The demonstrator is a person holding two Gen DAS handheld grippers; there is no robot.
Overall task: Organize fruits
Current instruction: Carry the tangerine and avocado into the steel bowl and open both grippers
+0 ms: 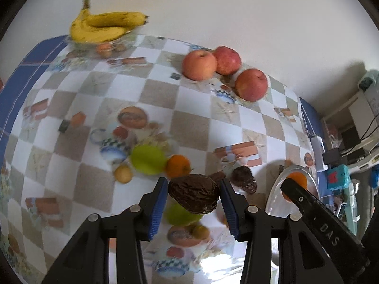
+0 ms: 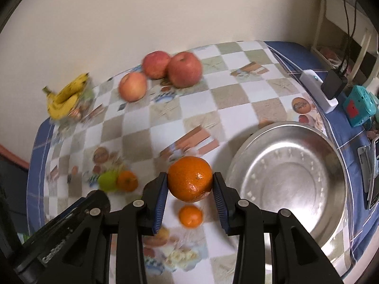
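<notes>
Round orange mandarin [image 2: 190, 179] | clamped in right gripper [image 2: 190, 184] | left of steel bowl [image 2: 287, 170] | left gripper [image 1: 193, 195] pinching wrinkled dark avocado [image 1: 193, 193]

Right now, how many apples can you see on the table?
3, all clustered at the far edge near the wall: a paler apple on the left, a red apple behind, and another red apple on the right. None looks hidden.
</notes>
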